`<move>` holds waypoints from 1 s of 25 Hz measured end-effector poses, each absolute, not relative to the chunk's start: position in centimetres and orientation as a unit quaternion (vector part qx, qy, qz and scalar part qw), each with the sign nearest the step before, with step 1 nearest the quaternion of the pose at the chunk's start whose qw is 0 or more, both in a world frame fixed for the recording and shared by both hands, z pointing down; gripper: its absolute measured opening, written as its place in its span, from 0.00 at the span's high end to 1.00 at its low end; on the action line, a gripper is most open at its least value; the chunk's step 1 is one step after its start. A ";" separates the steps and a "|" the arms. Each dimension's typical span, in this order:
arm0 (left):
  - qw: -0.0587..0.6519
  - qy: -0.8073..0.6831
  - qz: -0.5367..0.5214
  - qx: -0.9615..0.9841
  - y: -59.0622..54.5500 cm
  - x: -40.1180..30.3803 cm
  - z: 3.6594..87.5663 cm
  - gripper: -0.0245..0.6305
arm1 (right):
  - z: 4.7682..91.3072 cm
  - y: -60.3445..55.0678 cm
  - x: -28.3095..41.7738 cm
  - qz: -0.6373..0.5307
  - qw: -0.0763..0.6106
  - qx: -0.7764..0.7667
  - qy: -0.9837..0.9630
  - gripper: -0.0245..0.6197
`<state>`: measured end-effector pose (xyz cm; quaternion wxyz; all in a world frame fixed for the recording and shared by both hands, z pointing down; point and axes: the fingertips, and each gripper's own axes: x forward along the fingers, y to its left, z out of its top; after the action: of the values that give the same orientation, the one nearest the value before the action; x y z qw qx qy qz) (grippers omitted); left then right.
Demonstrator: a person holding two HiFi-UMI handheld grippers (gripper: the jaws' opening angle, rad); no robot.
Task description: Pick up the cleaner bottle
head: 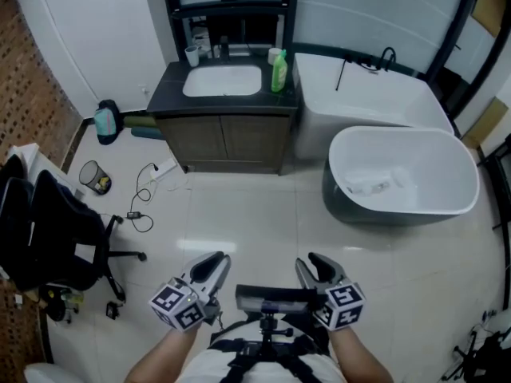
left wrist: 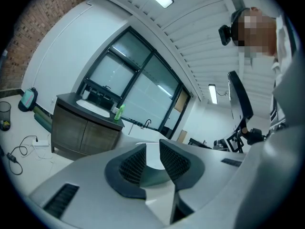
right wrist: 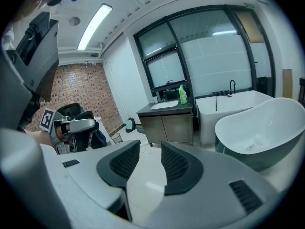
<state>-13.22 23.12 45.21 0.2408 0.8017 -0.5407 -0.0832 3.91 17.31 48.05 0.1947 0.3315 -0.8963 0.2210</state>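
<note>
I find the left gripper and the right gripper low at the near edge of the head view. The hands behind them are cut off by the frame. Both pairs of tongs stand spread, and neither pinches anything. The left pair has the narrower gap. Through the right pair's gap I see only glossy pale floor tile. The pads are dark with a ribbed grid texture, and the shells are smooth grey.

The cleaner bottle is a slim green plastic bottle. It stands upright at the far right corner of the dark countertop, just right of the white rectangular basin and well apart from both grippers. Its label is too small to read.

The items in the recess behind the basin are dark and I cannot make them out. A pale cup stands at the far left of the counter.

The cabinet below shows dark wood grain. To the right is an oval tub, white inside and dark outside. A black office chair at near left is partly cropped.
</note>
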 end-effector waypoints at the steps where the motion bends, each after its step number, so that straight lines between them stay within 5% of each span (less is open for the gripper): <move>1: 0.242 -0.539 -0.083 0.802 22.9 -13.5 45.3 0.85 | 48.1 17.3 3.6 0.221 0.196 0.332 -0.896 0.74; 25: 0.247 -0.563 -0.081 0.784 11.6 -15.2 45.1 0.85 | 48.6 3.3 0.1 0.225 0.173 0.293 -0.913 0.74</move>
<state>-15.18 11.59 45.09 0.2473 0.7841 -0.5634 -0.0813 0.06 3.26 48.57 0.1727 0.2934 -0.9129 0.2252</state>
